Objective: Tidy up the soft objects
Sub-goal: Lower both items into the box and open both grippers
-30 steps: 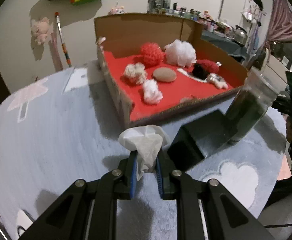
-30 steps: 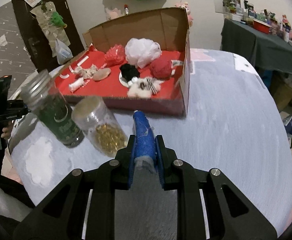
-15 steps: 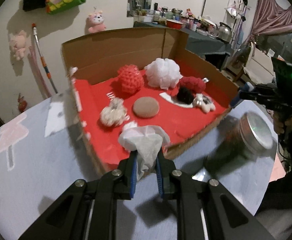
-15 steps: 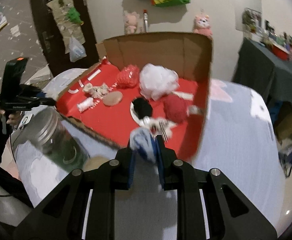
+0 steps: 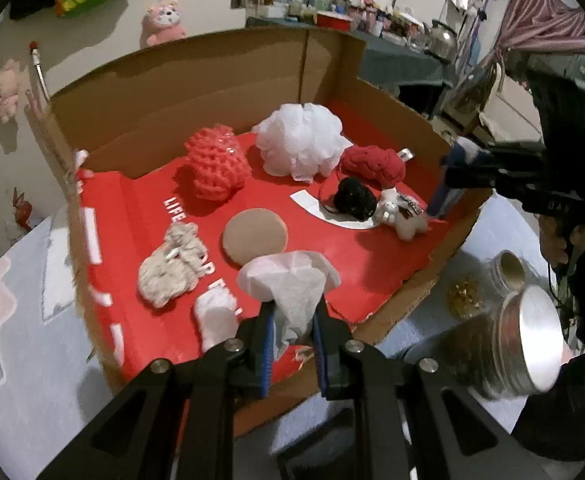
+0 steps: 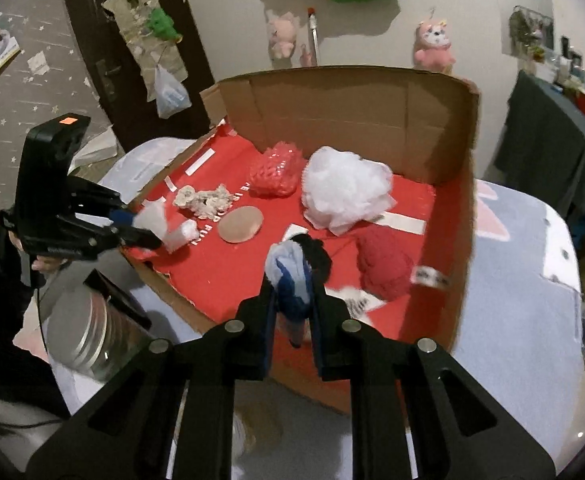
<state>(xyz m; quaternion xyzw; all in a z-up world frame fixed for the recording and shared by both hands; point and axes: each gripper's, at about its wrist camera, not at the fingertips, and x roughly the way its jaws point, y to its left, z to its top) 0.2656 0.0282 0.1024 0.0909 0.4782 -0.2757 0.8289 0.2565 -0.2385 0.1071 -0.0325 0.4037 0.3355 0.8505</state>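
Note:
My left gripper point(image 5: 292, 320) is shut on a crumpled white tissue point(image 5: 288, 280) and holds it over the near edge of the red-lined cardboard box point(image 5: 196, 80). My right gripper point(image 6: 290, 292) is shut on a blue and white soft roll point(image 6: 290, 276), held over the box's near side point(image 6: 462, 240). It also shows in the left wrist view point(image 5: 448, 184). In the box lie a white mesh pouf point(image 5: 300, 140), a pink crocheted ball point(image 5: 216, 168), a red yarn ball point(image 5: 376, 164), a black pompom point(image 5: 354, 198), a tan round pad point(image 5: 254, 236) and a beige yarn bundle point(image 5: 172, 268).
A metal-lidded glass jar point(image 5: 512, 352) and a smaller jar with gold contents point(image 5: 492, 280) stand on the grey-blue table point(image 5: 20, 340) right of the box. The jar also shows in the right wrist view point(image 6: 92, 336). A black flat object point(image 6: 116, 300) lies beside it.
Both grippers have risen and moved forward from the table to over the box, each still holding its object. The jars have dropped lower in view.

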